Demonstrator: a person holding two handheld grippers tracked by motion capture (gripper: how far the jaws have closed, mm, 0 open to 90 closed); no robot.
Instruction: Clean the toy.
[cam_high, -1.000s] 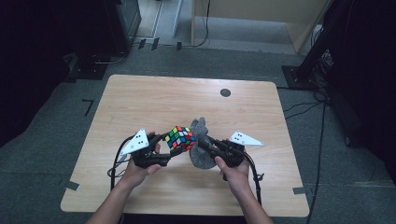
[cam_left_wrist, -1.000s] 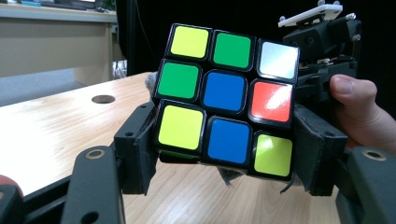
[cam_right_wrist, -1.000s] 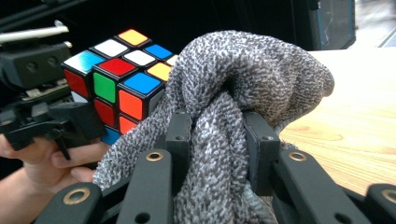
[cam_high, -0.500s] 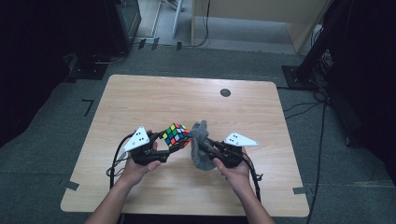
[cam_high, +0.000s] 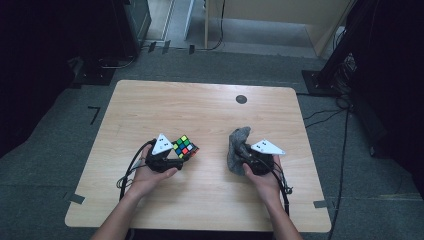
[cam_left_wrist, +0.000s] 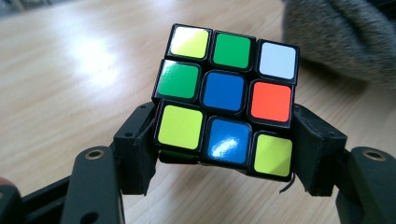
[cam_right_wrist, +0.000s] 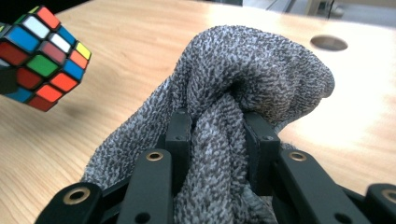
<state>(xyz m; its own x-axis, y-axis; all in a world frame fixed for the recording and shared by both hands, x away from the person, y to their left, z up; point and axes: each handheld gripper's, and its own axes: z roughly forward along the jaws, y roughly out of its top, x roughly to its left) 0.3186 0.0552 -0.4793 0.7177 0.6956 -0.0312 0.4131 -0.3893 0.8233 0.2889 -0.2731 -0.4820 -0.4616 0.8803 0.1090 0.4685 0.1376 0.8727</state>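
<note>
I am looking down on a pale wooden table (cam_high: 200, 110) with rounded corners, standing on a dark grey floor. A small dark round hole (cam_high: 241, 99) sits near its far edge. My two forearms come in from the near side, each hand holding a black two-jaw gripper with a grey three-cornered plate on top.

On the right side, my right gripper (cam_high: 246, 156) is clamped on a grey knitted cloth (cam_high: 236, 147). In the right gripper view the cloth (cam_right_wrist: 243, 93) bunches up between the two black jaws, which pinch a thick fold of it; the rest bulges above and spills down on both sides.

On the left side, my left gripper (cam_high: 179, 156) is clamped on a scrambled puzzle cube (cam_high: 185, 147). In the left gripper view the jaws press against the two opposite sides of the cube (cam_left_wrist: 226, 98), gripping its lowest row. The face toward the camera shows yellow, green, white, blue and orange squares.

The cube and the cloth are well apart, each held over the near half of the table.
</note>
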